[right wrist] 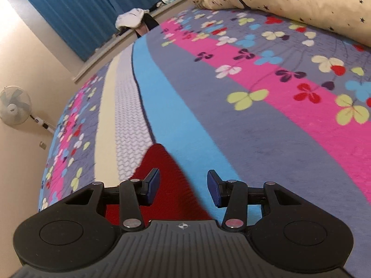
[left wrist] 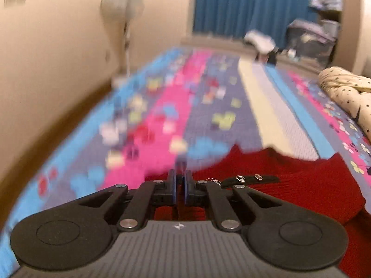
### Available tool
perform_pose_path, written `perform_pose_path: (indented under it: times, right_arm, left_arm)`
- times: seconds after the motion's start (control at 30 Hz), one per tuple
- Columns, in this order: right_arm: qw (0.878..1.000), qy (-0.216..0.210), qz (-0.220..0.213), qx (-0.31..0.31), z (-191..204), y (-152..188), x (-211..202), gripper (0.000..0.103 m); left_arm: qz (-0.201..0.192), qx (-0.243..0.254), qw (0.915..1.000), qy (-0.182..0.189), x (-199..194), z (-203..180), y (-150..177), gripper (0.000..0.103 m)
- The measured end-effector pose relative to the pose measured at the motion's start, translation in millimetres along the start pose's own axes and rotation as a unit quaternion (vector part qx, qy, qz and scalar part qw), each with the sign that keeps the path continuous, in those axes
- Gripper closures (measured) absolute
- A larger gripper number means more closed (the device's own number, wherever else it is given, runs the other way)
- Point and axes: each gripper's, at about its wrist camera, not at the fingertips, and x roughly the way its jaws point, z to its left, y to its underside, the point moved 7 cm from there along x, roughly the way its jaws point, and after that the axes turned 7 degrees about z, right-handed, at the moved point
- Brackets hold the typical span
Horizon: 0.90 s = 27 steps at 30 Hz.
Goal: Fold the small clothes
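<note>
Red knit garment [left wrist: 289, 185] lies on the bed [left wrist: 231, 120], near the edge closest to the cams, w/ a dark button tab [left wrist: 250, 178] showing on top. Left wrist view is motion-blurred.

Left tool [left wrist: 180, 180]: pads nearly closed, only a thin slit between them. Red cloth sits right under and behind the fingers, but can't tell for sure whether a fold of it is pinched; prob holding an edge.

Right tool [right wrist: 183, 186]: jaws wide apart, nothing held. It hangs over a pointed red corner [right wrist: 160, 162] of the garment, left pad above the cloth, right pad above the blue stripe of the bedspread.

Step in hand, as I judge it: get a 2nd grip so the piece can be lifted and folded. To do it well: bring right tool down so the corner sits between both pads, bite only the knit, not the bedspread under it. Close fully before lifting. Then move both tools together, keep the edge taut, lay it over flat, avoid catching the button tab. Star-print duvet [right wrist: 289, 2] is well apart, no obstacle.
</note>
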Motion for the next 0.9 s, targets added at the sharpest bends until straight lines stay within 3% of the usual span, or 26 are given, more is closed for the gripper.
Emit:
perform_pose_path:
  times: [0.07, 0.23, 0.27, 0.33, 0.47, 0.57, 0.7, 0.83, 0.9]
  right_arm:
    - [1.0, -0.002, 0.024, -0.008, 0, 5, 10, 0.048]
    - [0.996, -0.009, 0.076, -0.048, 6, 23, 33, 0.039]
    - [0.995, -0.005, 0.083, -0.056, 7, 27, 37, 0.039]
    - [0.993, 0.01, 0.089, -0.077, 9, 32, 42, 0.039]
    - [0.988, 0.028, 0.095, -0.117, 12, 40, 50, 0.039]
    - [0.987, 0.04, 0.084, -0.135, 14, 41, 49, 0.05]
    - [0.988, 0.036, 0.062, -0.134, 13, 35, 43, 0.075]
    - [0.993, 0.034, 0.028, -0.111, 11, 21, 29, 0.089]
    - [0.994, 0.047, 0.003, -0.102, 7, 12, 20, 0.091]
  left_arm:
    - [0.042, -0.028, 0.9985, 0.02, 13, 8, 6, 0.092]
    - [0.032, -0.078, 0.9961, 0.027, 6, 22, 2, 0.088]
    - [0.039, -0.074, 0.9961, 0.028, 8, 20, 4, 0.088]
    - [0.053, -0.054, 0.997, 0.014, 14, 15, 7, 0.077]
    - [0.064, -0.031, 0.9974, -0.006, 20, 9, 16, 0.076]
    - [0.066, -0.031, 0.9973, -0.004, 20, 9, 18, 0.076]
    - [0.071, -0.03, 0.997, -0.005, 21, 10, 19, 0.076]
    - [0.07, -0.03, 0.9971, -0.005, 21, 9, 19, 0.076]
    - [0.068, -0.032, 0.9972, -0.001, 20, 9, 18, 0.076]
